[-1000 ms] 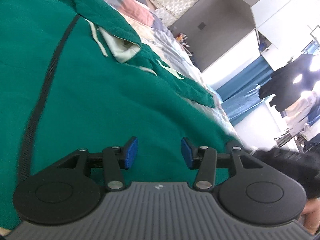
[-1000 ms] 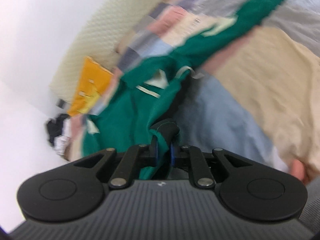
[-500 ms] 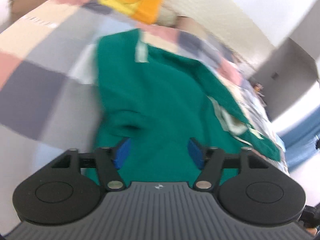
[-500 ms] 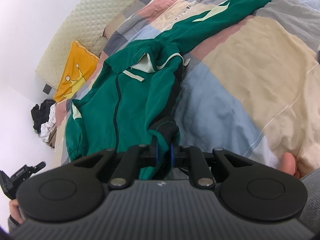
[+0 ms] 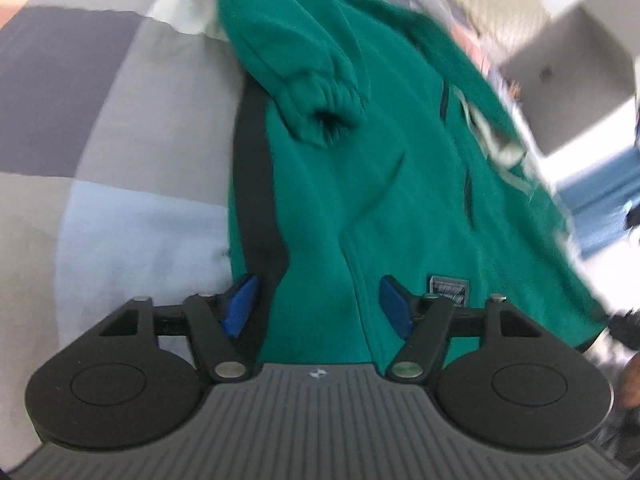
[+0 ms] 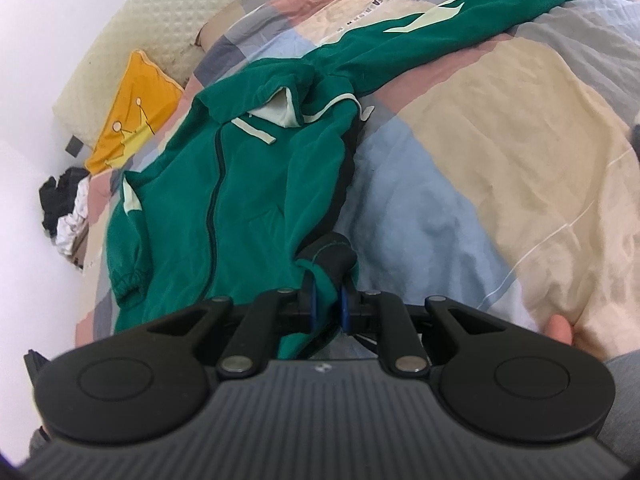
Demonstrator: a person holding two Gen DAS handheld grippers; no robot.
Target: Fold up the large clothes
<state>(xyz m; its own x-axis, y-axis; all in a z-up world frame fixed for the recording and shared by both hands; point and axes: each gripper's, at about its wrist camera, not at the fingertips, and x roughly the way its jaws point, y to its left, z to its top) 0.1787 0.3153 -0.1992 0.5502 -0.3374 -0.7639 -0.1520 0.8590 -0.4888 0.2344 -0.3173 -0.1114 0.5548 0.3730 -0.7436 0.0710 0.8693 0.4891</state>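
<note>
A large green fleece jacket (image 6: 248,200) lies spread on a bed covered by a soft patchwork quilt (image 6: 500,152) of beige, pale blue, grey and pink blocks. In the right wrist view the jacket fills the centre and left of the frame, front side up, with a dark zipper (image 6: 214,196) running down its middle and a cream-lined hood (image 6: 280,110) bunched at the top. One sleeve (image 6: 440,28) stretches straight toward the upper right, ending in a ribbed cuff. The other sleeve is folded in along the left edge of the body.

The right gripper (image 6: 326,306), at the lower centre, is clamped on the jacket's lower corner, where a black ribbed hem bunches above its blue pads. A fingertip (image 6: 560,328) shows at the lower right.

In the left wrist view, which is blurred, the left gripper (image 5: 318,306) hovers over the jacket's bottom edge. Its jaws are closing, with green fabric lying between them but the blue pads (image 5: 240,304) not yet pressing it. A gathered cuff (image 5: 324,112) sits above, and a small grey woven label (image 5: 448,286) lies near the right pad.

An orange cushion (image 6: 132,108) with a crown drawing rests at the upper left, against a quilted cream headboard (image 6: 160,16).
</note>
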